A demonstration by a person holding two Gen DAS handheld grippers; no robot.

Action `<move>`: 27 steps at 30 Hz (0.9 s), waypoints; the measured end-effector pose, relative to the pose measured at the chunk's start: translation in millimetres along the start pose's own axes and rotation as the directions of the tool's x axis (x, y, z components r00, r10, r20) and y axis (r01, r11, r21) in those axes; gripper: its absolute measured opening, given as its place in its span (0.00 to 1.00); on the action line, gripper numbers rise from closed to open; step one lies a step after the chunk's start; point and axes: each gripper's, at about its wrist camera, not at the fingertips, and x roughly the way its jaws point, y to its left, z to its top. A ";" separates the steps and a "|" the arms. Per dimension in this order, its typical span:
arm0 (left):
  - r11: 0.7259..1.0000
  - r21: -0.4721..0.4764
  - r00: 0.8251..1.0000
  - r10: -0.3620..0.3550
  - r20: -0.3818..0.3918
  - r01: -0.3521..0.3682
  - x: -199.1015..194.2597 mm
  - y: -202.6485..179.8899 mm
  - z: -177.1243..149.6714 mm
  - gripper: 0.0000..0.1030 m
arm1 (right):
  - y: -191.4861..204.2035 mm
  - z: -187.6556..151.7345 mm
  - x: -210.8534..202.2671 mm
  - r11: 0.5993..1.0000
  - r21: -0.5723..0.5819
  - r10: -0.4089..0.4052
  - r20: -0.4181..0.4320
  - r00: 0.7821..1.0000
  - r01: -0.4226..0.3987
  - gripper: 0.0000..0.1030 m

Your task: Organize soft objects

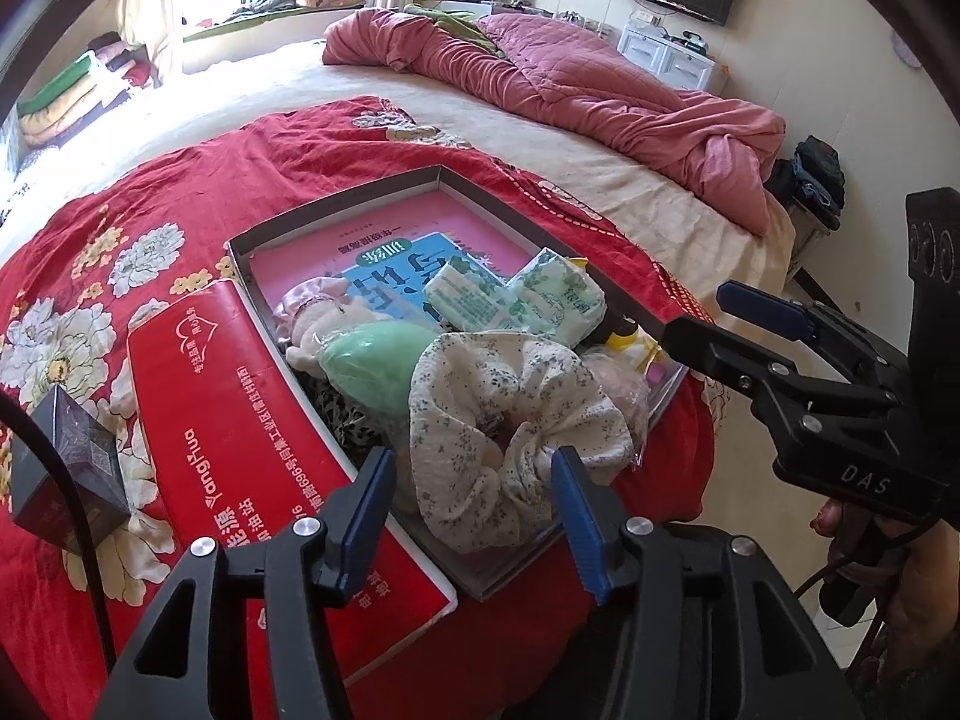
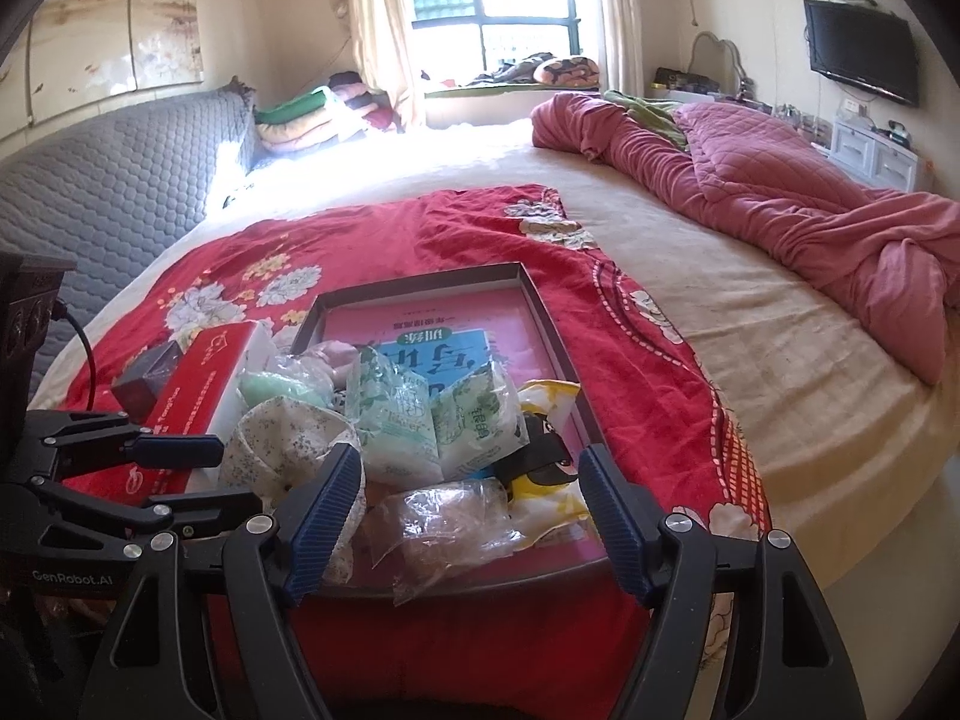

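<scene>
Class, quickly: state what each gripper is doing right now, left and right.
Left gripper: open, holding nothing; the white floral fabric scrunchie lies between its jaws in the grey shallow box.
Right gripper: open, empty.

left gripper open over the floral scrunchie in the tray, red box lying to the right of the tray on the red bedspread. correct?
One error: in the left wrist view the red box lies to the left of the tray, not the right. The left gripper is open over the floral scrunchie, on the red bedspread.
</scene>
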 end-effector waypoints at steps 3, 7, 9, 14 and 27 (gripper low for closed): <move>1.000 -0.009 1.000 -0.006 0.019 0.006 -8.2 3.0 -1.3 0.53 | 1.5 4.6 -9.0 0.999 0.041 -0.006 0.024 1.000 0.005 0.75; 1.000 -0.021 0.999 0.015 0.042 -0.014 -21.3 8.5 -2.7 0.63 | 1.6 11.7 -22.1 0.988 0.153 0.005 0.063 0.998 -0.015 0.77; 0.999 -0.033 0.998 0.021 0.058 -0.019 -29.3 13.6 -3.3 0.64 | 6.1 15.8 -29.2 0.983 0.185 -0.010 0.082 0.997 -0.005 0.77; 0.996 -0.081 0.995 0.050 0.083 -0.044 -47.7 30.3 -5.7 0.66 | 36.0 25.4 -46.8 0.983 0.183 -0.040 0.106 0.994 0.021 0.77; 0.978 -0.150 0.975 0.169 0.142 -0.148 -100.1 65.3 -18.9 0.78 | 113.9 11.6 -86.3 0.967 0.213 -0.176 0.147 0.973 0.142 0.77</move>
